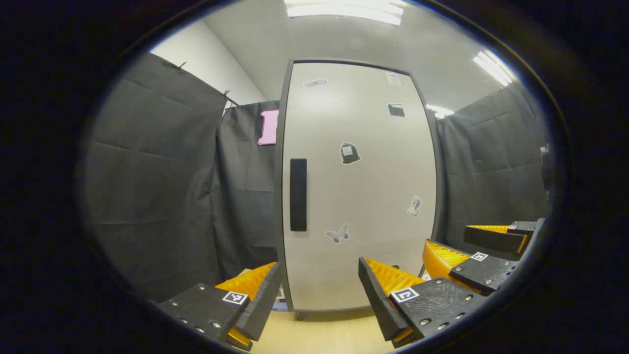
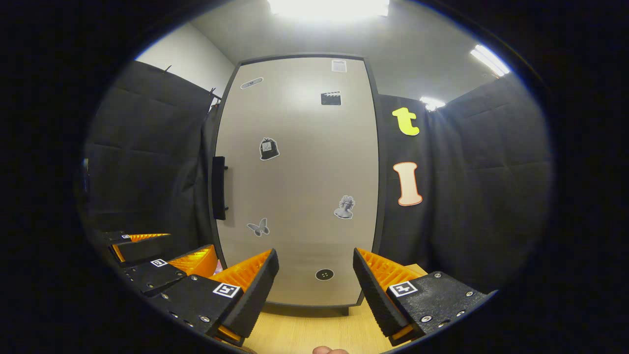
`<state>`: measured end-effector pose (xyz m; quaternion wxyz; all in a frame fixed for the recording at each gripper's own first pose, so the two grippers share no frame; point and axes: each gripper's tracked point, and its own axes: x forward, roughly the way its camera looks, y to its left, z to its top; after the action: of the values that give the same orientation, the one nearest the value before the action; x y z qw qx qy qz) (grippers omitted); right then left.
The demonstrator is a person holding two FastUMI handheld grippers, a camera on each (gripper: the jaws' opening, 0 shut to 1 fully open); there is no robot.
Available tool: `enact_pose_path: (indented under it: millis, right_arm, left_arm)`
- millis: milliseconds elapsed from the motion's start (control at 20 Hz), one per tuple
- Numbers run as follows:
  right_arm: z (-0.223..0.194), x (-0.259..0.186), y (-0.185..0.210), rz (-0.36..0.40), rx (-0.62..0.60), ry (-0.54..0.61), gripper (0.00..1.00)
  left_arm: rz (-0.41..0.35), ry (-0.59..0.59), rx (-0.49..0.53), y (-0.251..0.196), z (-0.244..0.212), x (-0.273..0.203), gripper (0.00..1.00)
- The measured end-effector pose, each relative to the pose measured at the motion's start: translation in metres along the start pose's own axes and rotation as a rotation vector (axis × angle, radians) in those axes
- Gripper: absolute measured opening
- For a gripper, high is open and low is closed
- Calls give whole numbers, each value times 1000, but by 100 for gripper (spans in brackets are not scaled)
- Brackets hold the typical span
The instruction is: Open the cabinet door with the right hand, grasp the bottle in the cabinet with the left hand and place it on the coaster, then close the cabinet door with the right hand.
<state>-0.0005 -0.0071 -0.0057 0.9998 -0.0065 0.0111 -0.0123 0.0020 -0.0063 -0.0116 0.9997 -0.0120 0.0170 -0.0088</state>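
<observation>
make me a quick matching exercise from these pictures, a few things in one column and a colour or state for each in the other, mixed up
Things:
1. cabinet door
2. door handle
3. left claw
4. table

Colour or state:
a. open, holding nothing
b. shut
c. light wood
d. black, upright bar

Pairs: 1-b, 2-d, 3-a, 4-c

No words, brands or numbers can be read. The cabinet door (image 2: pixel 300 182) carries only picture stickers. The gripper fingers (image 2: pixel 223 290) bear small square black-and-white code tags.
</observation>
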Motion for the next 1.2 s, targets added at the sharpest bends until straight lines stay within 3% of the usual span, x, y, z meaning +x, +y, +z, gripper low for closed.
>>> enact_pose_path:
  millis: [50, 100, 150, 200, 600, 1200]
  right_arm:
    - [0, 0, 0, -1, 1, 2, 94]
    - [0, 1, 1, -2, 0, 3, 94]
    - [0, 1, 1, -3, -1, 1, 94]
    - [1, 1, 1, -3, -2, 1, 94]
    - [3, 5, 0, 3, -14, -8, 94]
    - [28, 28, 0, 17, -27, -56, 94]
  left_arm:
    - [0, -1, 0, 0, -1, 1, 89]
    - [-2, -1, -1, 0, -1, 0, 96]
    - [-3, -1, -2, 0, -1, 1, 96]
    - [-2, 0, -3, 1, -1, 1, 89]
    - [-6, -13, 13, 1, 1, 4, 89]
    - [51, -5, 27, 32, -6, 1, 89]
